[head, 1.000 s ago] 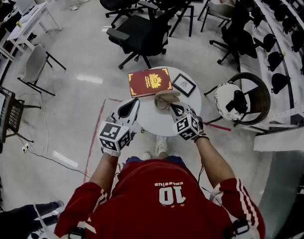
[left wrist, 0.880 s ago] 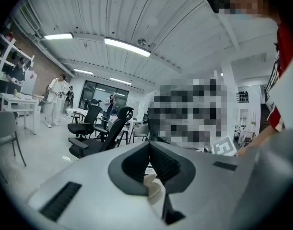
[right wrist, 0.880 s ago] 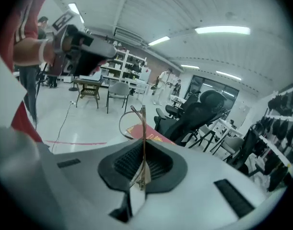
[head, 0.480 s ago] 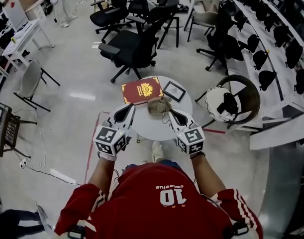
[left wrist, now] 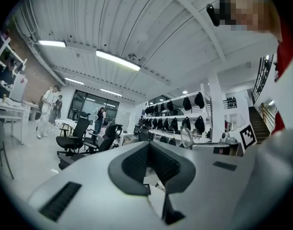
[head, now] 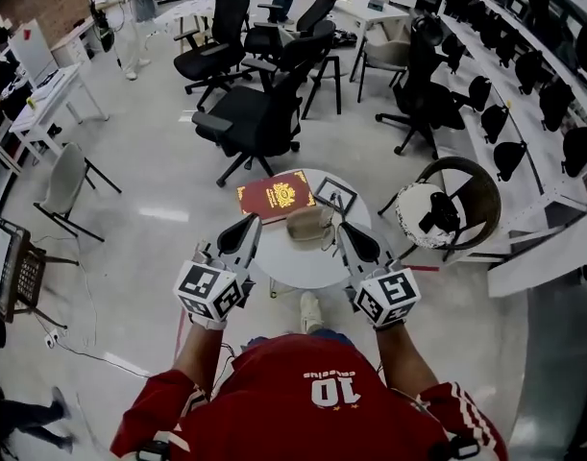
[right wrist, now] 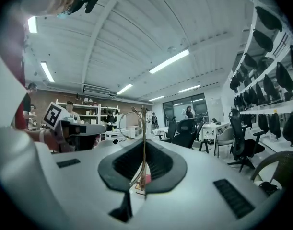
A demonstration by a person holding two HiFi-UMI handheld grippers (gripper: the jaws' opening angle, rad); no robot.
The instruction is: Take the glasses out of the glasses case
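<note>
The right gripper (head: pixel 346 230) had its jaws shut tight on the thin gold glasses (right wrist: pixel 144 145), up in the air over the round desk (head: pixel 298 265). The tan glasses case (head: pixel 309 224) lay on the desk. The left gripper (head: pixel 252 223) had its jaws closed on nothing. Taking them out looked done. Only putting the glasses down seemed left.

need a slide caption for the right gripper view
Right claw shut on thin wire-rimmed glasses, held up against the office ceiling.
</note>
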